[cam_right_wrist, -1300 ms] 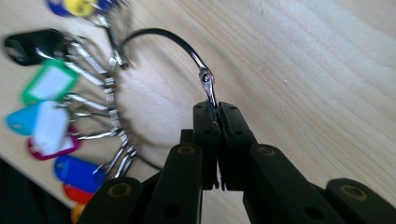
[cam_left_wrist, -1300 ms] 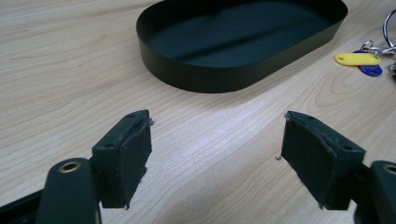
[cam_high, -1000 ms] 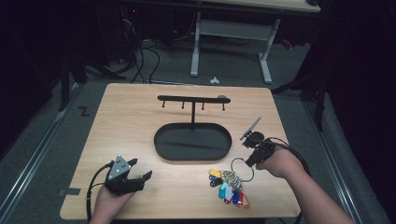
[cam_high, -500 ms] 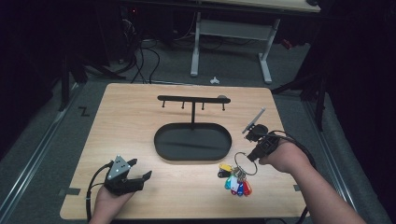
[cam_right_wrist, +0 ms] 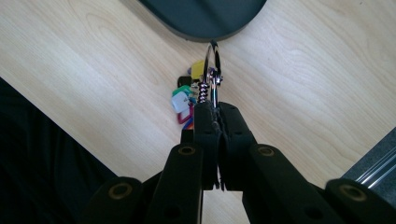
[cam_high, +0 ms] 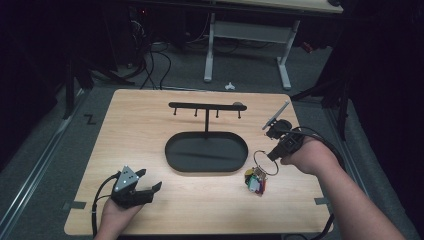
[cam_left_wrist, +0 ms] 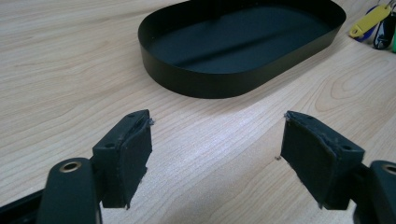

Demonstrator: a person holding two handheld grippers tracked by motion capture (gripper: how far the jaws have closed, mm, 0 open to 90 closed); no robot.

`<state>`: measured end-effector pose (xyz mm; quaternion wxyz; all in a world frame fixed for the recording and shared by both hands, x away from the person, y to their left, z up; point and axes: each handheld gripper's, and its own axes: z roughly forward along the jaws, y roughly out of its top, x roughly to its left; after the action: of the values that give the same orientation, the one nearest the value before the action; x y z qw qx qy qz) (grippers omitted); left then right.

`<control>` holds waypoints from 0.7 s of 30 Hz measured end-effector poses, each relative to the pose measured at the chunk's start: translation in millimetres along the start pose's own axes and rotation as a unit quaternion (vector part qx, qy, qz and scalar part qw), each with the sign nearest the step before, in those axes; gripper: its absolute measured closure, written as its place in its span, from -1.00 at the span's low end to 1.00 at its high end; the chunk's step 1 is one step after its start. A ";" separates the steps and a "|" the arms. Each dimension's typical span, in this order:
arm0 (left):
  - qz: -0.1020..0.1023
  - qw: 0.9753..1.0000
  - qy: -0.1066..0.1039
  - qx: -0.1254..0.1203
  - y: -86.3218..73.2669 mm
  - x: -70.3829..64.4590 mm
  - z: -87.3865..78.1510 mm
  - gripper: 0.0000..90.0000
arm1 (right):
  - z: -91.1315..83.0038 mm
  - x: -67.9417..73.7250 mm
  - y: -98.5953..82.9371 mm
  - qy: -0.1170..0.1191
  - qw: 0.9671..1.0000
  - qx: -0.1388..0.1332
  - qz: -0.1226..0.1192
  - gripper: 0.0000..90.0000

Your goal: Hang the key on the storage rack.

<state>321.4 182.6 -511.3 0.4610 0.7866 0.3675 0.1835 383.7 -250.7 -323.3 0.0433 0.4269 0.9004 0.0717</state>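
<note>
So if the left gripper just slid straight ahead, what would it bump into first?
Probably the black oval tray. The left gripper points with open jaws across bare table toward the tray's near wall, with nothing lying between. How far off the tray is, is hard to judge.

The high view is dim around its edges: the floor beyond the table (cam_high: 150, 125) falls into near black, while the wooden top is evenly lit from above. Shadows are soft. The left gripper view shows pale glare on the wood; its near jaws look slightly blurred.
</note>
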 end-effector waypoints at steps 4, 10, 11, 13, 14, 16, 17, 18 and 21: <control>-0.003 1.000 0.001 0.000 -1.8 2.0 -1.0 -0.45 | -7.9 0.8 3.8 0.000 1.000 -0.008 -0.003 0.95; -0.006 1.000 0.003 -0.005 -1.0 3.3 -3.9 -0.44 | -23.9 -2.4 9.7 -0.010 1.000 -0.021 -0.002 0.95; -0.006 1.000 0.003 -0.005 -1.0 3.3 -3.9 -0.44 | -26.2 -1.8 10.2 -0.012 1.000 -0.020 0.004 0.95; -0.007 1.000 0.003 -0.003 -1.0 3.5 -3.4 -0.44 | -27.9 -3.2 11.1 -0.013 1.000 -0.024 -0.004 0.95; -0.006 1.000 0.002 -0.002 -1.0 3.5 -3.5 -0.44 | -29.9 -3.5 11.9 -0.014 1.000 -0.025 -0.003 0.95; -0.007 1.000 0.002 -0.003 -1.2 3.7 -2.7 -0.44 | -32.7 -4.4 13.6 -0.018 0.999 -0.027 -0.002 0.95; -0.008 1.000 0.001 -0.004 -1.1 4.1 -2.5 -0.44 | -33.3 -4.7 14.2 -0.019 0.999 -0.028 -0.001 0.95; -0.008 1.000 0.001 -0.004 -1.1 4.1 -2.5 -0.43 | -33.3 -4.7 14.2 -0.019 0.999 -0.028 -0.001 0.95; -0.006 1.000 0.001 -0.002 -0.1 5.4 -1.0 -0.43 | -33.3 -6.2 19.0 -0.022 0.999 -0.026 -0.002 0.95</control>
<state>324.4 187.3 -511.1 0.4628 0.7835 0.3724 0.1824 397.5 -246.6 -287.3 0.0742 0.4250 0.8981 0.0853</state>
